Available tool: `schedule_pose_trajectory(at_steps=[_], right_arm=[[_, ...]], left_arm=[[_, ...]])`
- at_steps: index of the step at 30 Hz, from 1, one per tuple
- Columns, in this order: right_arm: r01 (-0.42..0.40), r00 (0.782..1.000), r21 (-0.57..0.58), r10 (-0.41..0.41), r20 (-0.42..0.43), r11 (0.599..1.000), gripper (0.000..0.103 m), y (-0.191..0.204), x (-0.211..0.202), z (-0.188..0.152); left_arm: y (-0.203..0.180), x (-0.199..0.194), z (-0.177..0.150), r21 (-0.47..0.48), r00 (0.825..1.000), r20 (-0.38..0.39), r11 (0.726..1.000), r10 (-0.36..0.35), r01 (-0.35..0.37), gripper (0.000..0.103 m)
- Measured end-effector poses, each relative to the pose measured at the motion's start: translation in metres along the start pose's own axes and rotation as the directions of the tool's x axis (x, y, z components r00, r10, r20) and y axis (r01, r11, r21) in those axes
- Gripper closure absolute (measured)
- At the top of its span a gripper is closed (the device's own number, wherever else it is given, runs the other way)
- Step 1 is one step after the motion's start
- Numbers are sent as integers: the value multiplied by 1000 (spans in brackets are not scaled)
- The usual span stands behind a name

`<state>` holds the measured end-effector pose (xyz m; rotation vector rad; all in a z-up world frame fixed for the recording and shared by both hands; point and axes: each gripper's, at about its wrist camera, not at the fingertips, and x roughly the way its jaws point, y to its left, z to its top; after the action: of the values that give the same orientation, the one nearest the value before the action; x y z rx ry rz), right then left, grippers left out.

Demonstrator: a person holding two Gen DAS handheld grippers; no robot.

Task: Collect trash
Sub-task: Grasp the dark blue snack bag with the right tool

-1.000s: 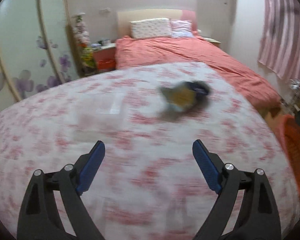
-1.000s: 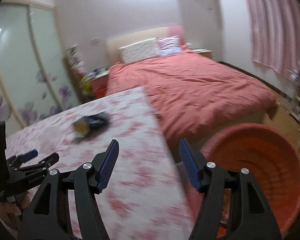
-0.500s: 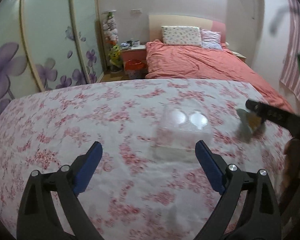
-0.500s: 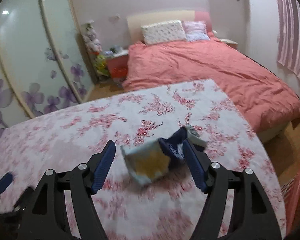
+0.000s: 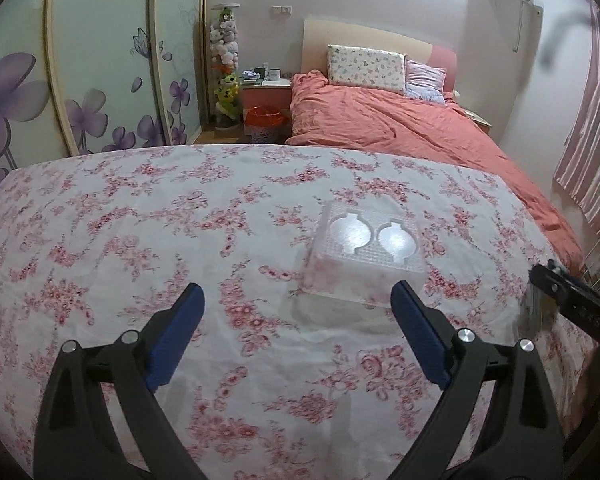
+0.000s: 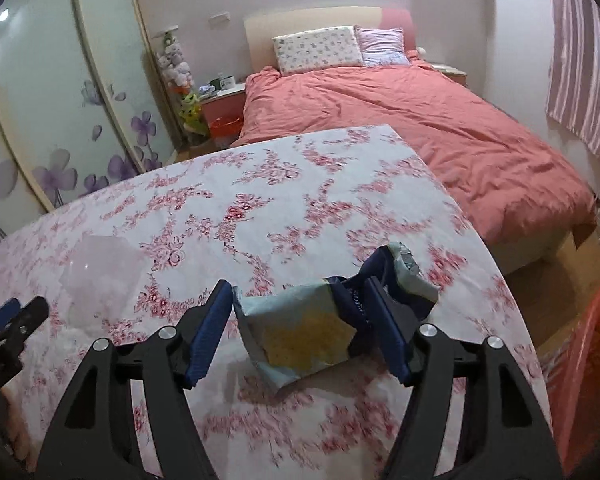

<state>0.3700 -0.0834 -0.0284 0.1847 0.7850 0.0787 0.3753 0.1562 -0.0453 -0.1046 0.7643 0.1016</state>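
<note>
Step in hand — pickup of the first piece of trash, judged from how things lie. The right tool [image 6: 296,320] is set astride the crumpled snack wrapper [image 6: 308,332] on the floral-clothed counter [image 6: 260,208]. The wrapper lies between the two blue pads; the left pad looks to be just beside or touching its edge, the right pad is overlapped by the dark-blue fold, and real contact cannot be told. The jaws stand well apart and nothing is lifted, so the right tool is read as released, not yet clenched.

The left tool [image 5: 296,330] is released too, jaws wide, nothing between them. The clear plastic blister tray [image 5: 366,256] lies ahead of it and offset toward its right finger, near but apart.

Next move, as judged: the right jaws are to be closed on the wrapper's body rather than on the loose folded end, then it is to be carried to the orange basin [image 6: 584,380], seen low at the right past the counter edge. Risk — the foil may be squashed flat or slip out.

For the tray, the left tool would have to be shifted toward it before any closing.
</note>
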Motion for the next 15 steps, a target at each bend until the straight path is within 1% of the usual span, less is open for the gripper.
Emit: schedule_pose_trajectory(at_steps=[3,6,9,12,14,15], right_arm=[[19,1000,38,-20,20,999,30,-5,-3,3],[37,998,66,-40,39,997,30,-6,-3,6],[94,994,105,-99,46,990,28,-7,3,10],[145,989,82,-145,-10,986,28,-6,11,8],[178,984,57,-178,7,982,28,-7,2,1],[180,983,50,-181,16,982,28,-9,-2,-1]], left_arm=[[-5,-1,1,4,1000,3,1000,-6,6,11],[-9,-4,0,14,1000,8,1000,-4,4,11],[-11,-4,0,14,1000,3,1000,-4,4,11],[-13,-6,0,13,1000,1,1000,-13,13,11],[-14,-7,-1,22,1000,4,1000,-19,19,11],[-14,-8,-2,25,1000,5,999,-20,20,11]])
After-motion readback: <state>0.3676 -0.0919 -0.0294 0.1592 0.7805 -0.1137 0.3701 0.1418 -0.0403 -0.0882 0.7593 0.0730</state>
